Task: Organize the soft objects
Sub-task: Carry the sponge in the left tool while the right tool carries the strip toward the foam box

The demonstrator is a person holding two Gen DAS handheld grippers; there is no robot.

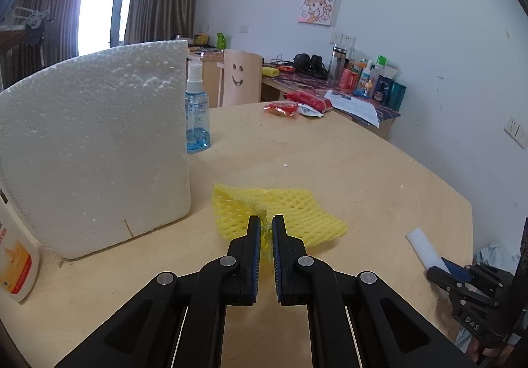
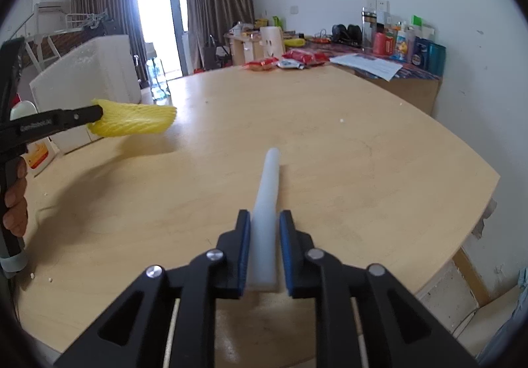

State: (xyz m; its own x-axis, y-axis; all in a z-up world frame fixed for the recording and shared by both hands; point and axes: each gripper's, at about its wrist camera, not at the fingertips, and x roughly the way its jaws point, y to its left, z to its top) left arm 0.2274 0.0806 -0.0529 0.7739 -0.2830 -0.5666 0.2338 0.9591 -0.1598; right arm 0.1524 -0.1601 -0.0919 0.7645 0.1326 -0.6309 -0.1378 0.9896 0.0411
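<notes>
A yellow foam net sleeve (image 1: 290, 213) hangs pinched at one corner in my left gripper (image 1: 265, 223), which is shut on it. In the right wrist view the same net (image 2: 135, 122) is held clear above the table by the left gripper (image 2: 97, 113), and its shadow falls on the wood below. A white foam strip (image 2: 269, 190) lies lengthwise on the table between the pads of my right gripper (image 2: 264, 219). A thin gap shows beside the strip, so the pads are not pressing it. The strip's far end (image 1: 422, 246) shows in the left wrist view too.
A large white polystyrene box (image 1: 92, 143) stands at the left of the wooden table (image 1: 363, 170), with a blue spray bottle (image 1: 197, 114) behind it and an orange-labelled bottle (image 1: 13, 262) beside it. Red snack packets (image 1: 280, 109) lie at the far edge. A hand (image 2: 15, 199) grips the left handle.
</notes>
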